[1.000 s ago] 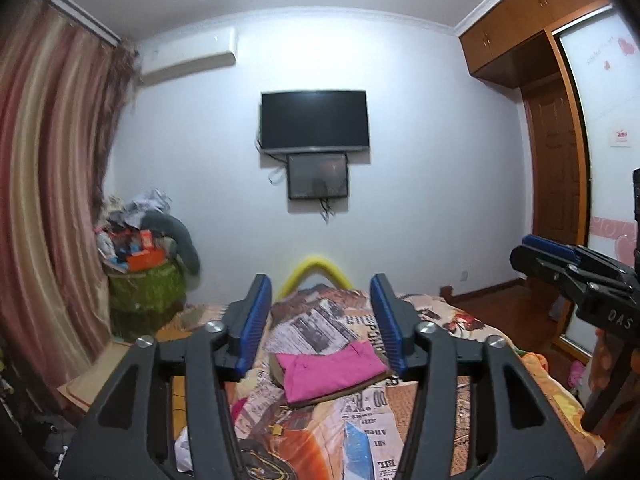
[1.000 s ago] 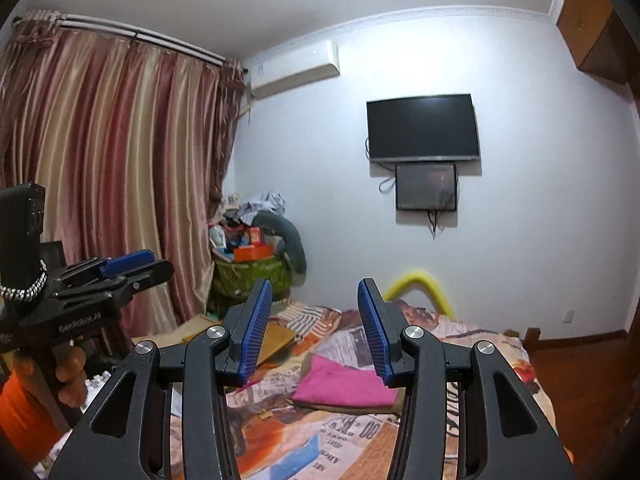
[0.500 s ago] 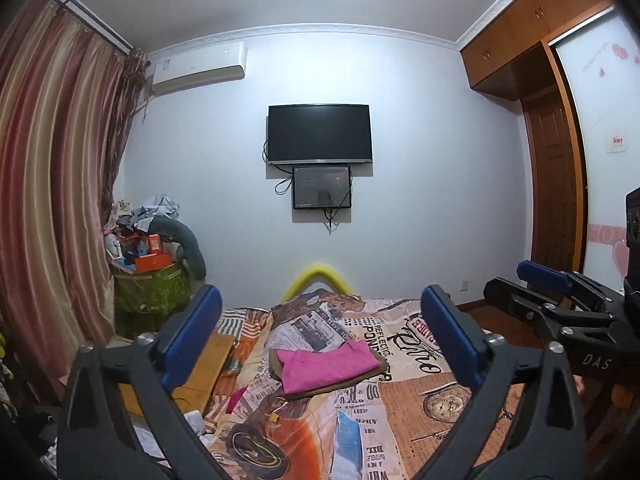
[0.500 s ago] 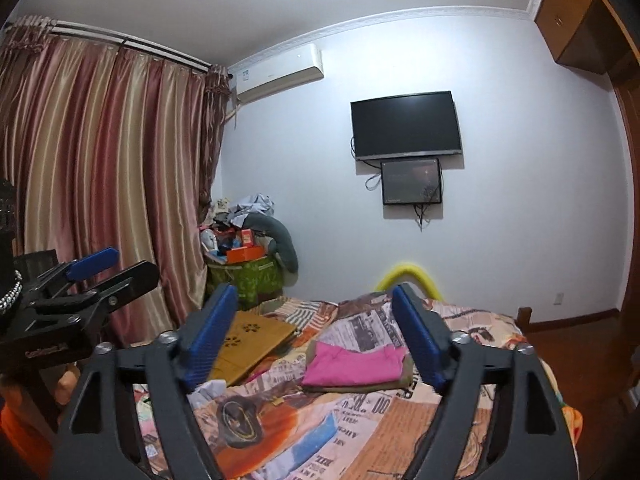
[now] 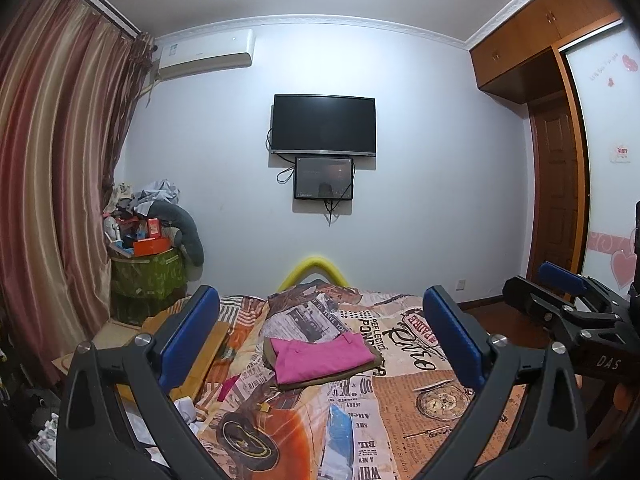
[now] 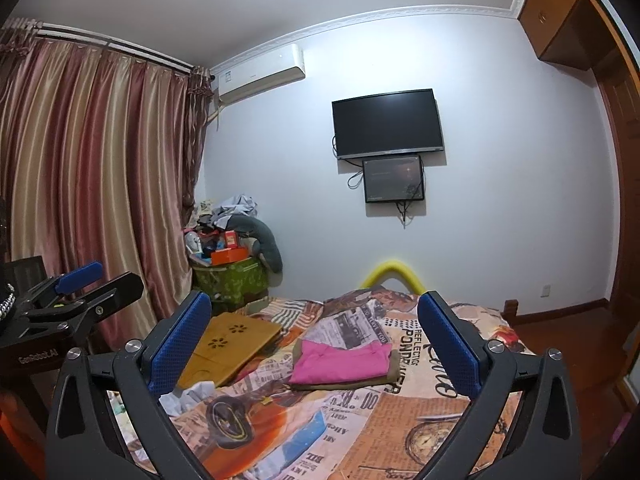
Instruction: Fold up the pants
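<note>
Folded pink pants [image 5: 320, 360] lie on top of a folded olive-brown garment [image 5: 370, 369] in the middle of the bed. They also show in the right wrist view [image 6: 340, 364]. My left gripper [image 5: 320, 332] is open wide and empty, held well back from the pile. My right gripper [image 6: 314, 340] is open wide and empty, also held back and above the bed. The right gripper shows at the right edge of the left wrist view [image 5: 560, 304]. The left gripper shows at the left edge of the right wrist view [image 6: 80, 292].
The bed [image 5: 440, 400] has a newspaper-print cover. A wooden lap tray [image 6: 228, 344] lies at its left side. A green bin piled with clutter [image 5: 148, 272] stands by the curtain [image 5: 48, 200]. A TV [image 5: 324, 124] hangs on the far wall. A wardrobe and door [image 5: 560, 200] stand right.
Both grippers opened from a narrow gap to wide open. Both cameras tilted and drew back a little, so more of the bed shows. The pile has not moved.
</note>
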Demonstrator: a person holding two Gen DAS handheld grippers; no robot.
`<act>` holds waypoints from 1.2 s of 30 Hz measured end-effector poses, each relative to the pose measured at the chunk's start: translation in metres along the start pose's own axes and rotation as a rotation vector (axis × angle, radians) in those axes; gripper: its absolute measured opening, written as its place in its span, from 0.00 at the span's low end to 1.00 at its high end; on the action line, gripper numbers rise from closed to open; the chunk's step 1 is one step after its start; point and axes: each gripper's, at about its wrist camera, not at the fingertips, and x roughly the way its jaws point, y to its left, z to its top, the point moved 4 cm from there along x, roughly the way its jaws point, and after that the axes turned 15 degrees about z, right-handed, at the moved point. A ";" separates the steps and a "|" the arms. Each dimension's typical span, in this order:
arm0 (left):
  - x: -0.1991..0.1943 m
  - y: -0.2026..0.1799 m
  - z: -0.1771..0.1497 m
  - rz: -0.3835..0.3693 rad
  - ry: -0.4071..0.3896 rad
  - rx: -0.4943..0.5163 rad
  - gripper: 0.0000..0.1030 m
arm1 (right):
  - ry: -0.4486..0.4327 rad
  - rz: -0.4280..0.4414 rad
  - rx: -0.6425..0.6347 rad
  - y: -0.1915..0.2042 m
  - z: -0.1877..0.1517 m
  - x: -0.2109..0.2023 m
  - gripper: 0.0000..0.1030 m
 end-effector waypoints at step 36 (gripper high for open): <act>0.013 0.002 -0.010 -0.026 0.041 0.019 1.00 | 0.017 -0.027 0.016 -0.002 -0.002 -0.005 1.00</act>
